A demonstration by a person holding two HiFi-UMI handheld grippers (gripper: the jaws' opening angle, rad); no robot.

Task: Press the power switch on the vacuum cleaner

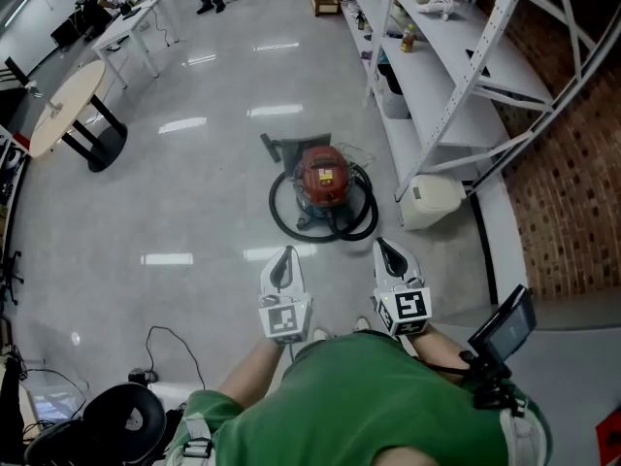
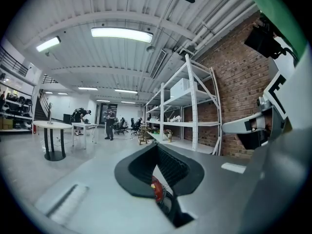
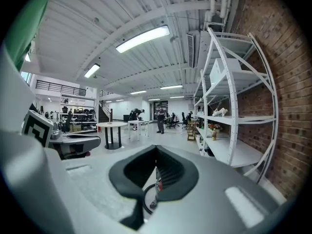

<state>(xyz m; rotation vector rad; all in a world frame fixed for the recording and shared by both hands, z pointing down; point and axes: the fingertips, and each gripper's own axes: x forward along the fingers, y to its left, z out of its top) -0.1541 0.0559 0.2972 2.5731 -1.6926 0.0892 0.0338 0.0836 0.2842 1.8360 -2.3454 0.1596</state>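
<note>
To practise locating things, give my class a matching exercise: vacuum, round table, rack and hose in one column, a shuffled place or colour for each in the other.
1 vacuum
2 round table
3 rack
4 hose

A white, by the brick wall
B black, looped round the vacuum
C red, mid-floor
D far left, black legs

Pairs: 1-C, 2-D, 3-A, 4-B

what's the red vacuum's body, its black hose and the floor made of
Round red vacuum cleaner body: probably moulded plastic, smooth with a slight sheen. Black hose looped round it: likely flexible plastic or rubber, matte. Pale grey floor: hard, polished, mirroring ceiling lights; epoxy or polished concrete, can't tell.
</note>
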